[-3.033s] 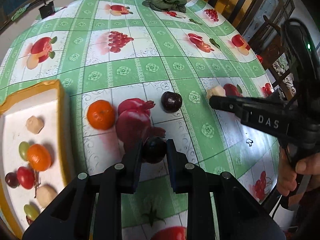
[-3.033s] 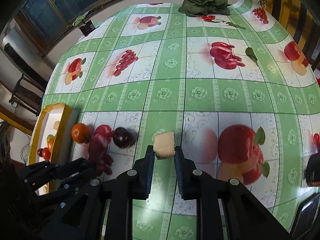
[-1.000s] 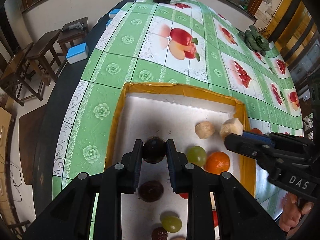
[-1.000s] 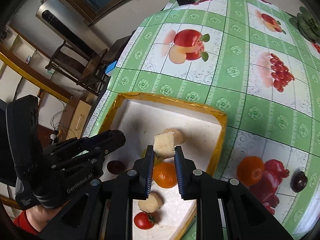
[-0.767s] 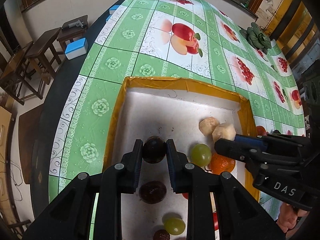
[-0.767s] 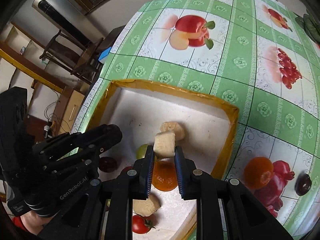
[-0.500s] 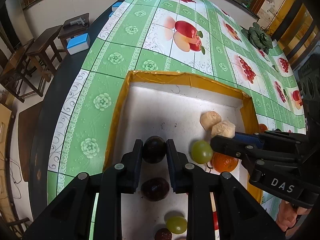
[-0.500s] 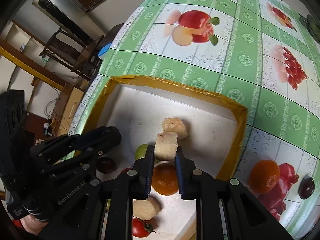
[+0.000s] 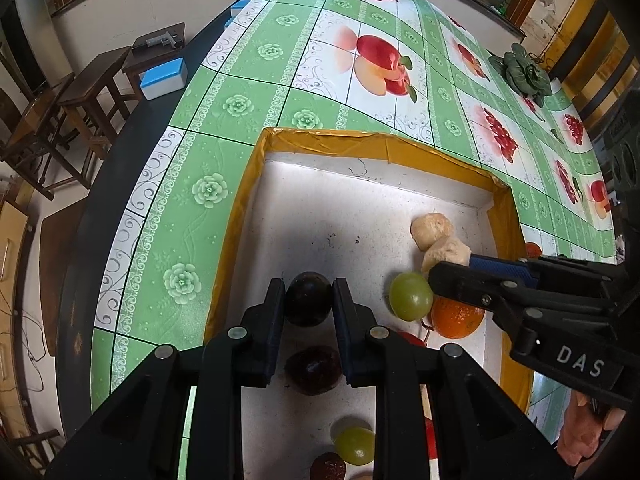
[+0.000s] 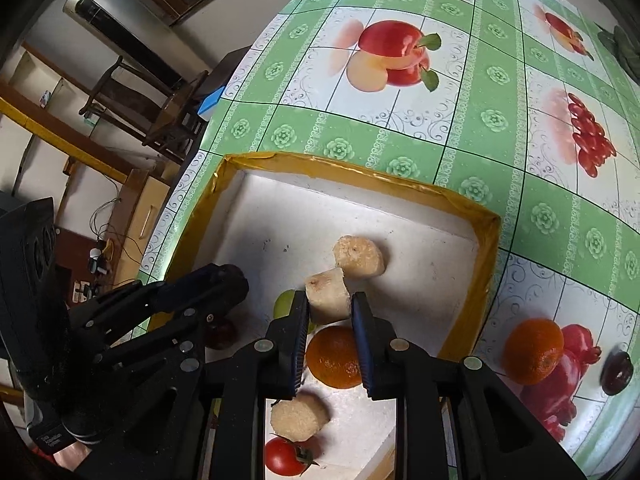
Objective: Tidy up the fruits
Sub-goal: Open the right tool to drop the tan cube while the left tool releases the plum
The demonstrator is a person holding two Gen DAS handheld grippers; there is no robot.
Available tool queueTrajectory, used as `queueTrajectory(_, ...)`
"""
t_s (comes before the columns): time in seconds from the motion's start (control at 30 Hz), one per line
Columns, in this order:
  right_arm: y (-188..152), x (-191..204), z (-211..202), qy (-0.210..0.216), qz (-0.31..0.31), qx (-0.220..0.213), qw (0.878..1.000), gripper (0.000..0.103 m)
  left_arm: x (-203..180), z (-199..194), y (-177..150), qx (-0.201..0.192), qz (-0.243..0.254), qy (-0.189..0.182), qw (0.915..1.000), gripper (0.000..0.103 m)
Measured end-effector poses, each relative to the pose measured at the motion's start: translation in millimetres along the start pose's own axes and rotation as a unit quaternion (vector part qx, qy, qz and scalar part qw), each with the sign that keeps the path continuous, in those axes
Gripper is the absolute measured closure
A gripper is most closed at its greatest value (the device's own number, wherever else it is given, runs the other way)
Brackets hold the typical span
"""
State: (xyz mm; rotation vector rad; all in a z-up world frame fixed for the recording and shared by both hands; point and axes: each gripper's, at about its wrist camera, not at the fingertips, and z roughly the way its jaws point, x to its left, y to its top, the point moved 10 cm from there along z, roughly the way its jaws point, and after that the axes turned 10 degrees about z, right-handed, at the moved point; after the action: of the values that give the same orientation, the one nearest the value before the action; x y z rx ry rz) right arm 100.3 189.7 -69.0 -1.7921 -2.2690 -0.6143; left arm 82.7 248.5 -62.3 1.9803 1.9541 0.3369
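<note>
Both grippers are over the tray right now, the yellow-rimmed white one sitting near the edge of the bench with the green fruit-print cloth. Left gripper has its jaws clamped on a dark round plum, held above the tray floor, with another dark fruit lying right below it. Right gripper has its jaws closed on a pale beige chunk, and that chunk is touching or just beside a second beige chunk lying in the tray, can't tell which. Also in the tray: an orange under the right gripper, a green grape next to it, a tomato, another beige piece and a second grape. Out on the cloth past the tray's right wall there's another orange touching a pomegranate, with a dark plum just beside them.
</note>
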Motion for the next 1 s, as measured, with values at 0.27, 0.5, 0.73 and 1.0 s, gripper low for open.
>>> queueTrajectory(0.27, -3, 2, -18, 0.0, -0.015, -0.018, 1.0, 0.073, -4, -3, 0, -0.003, -0.001, 0.009, 1.0, 0.063)
queueTrajectory(0.5, -3, -5, -42, 0.001, -0.009, -0.041, 0.999, 0.069, -8, -11, -4, -0.006, -0.001, 0.019, 0.9998, 0.043)
queueTrajectory(0.73, -6, -13, -60, -0.009, -0.009, -0.064, 0.998, 0.066, -20, -26, -11, -0.013, -0.005, 0.012, 0.9998, 0.043)
queueTrajectory(1.0, -15, -30, -83, -0.008, 0.004, -0.083, 0.997, 0.064, -46, -44, -10, -0.027, 0.012, 0.001, 0.9996, 0.041)
